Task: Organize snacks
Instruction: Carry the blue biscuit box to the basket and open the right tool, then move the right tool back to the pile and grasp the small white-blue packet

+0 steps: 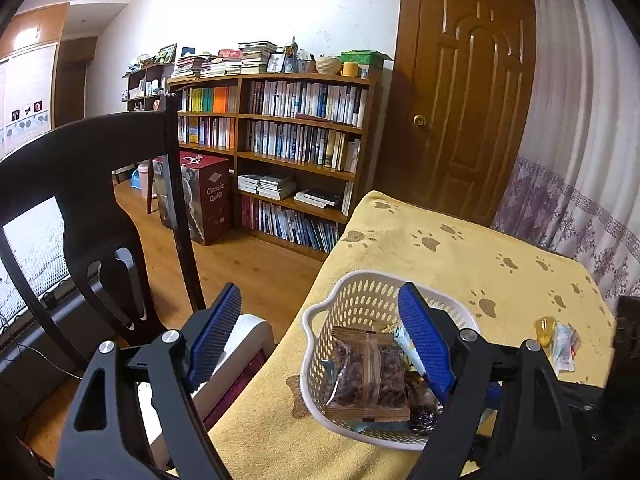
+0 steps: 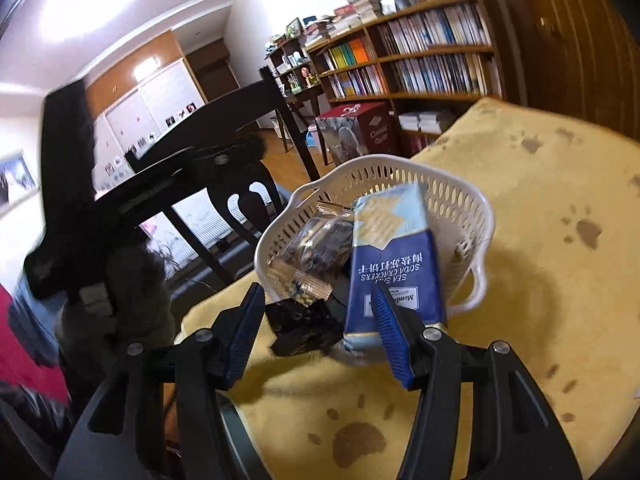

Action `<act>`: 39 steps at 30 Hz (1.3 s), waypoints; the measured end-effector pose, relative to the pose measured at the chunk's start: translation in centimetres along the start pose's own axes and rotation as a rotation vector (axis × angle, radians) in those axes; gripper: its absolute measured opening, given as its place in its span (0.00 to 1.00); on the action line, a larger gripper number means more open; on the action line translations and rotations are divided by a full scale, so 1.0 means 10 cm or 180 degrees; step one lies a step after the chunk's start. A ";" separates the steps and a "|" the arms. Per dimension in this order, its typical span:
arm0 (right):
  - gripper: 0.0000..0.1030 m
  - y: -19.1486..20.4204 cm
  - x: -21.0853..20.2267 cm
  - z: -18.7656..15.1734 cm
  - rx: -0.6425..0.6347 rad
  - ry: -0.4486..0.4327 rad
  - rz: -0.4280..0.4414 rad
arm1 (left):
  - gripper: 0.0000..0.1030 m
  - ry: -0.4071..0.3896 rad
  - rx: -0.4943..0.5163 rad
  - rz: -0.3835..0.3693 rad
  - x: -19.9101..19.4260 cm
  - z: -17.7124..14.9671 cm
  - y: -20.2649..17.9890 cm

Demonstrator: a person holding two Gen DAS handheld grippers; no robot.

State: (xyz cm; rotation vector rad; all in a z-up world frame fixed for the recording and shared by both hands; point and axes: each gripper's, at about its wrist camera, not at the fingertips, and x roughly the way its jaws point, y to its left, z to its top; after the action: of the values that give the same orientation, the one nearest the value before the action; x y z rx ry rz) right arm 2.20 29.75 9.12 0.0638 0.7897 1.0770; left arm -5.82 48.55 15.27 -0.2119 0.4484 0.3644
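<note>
Blue soda cracker packet (image 2: 394,264) leans from white basket (image 2: 476,216), long axis toward open right gripper (image 2: 318,332); left gripper (image 1: 320,340) open.

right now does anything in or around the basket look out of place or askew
Yes. The blue soda cracker pack sticks out over the white basket rim, tilted, not settled inside. A dark wrapper lies on the yellow cloth outside the basket. In the left wrist view, a few small packets still sit loose on the cloth.
</note>
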 end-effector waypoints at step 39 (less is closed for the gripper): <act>0.54 -0.70 -0.85 -0.55 0.0631 -0.0456 -0.0915 | 0.89 0.0103 0.0317 -0.0181 0.02 -0.10 -0.51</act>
State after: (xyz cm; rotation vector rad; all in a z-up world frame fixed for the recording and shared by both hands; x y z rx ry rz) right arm 2.24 17.66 6.87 0.1878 0.7482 0.7126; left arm -4.08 43.72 14.93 -0.1335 0.4901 0.2824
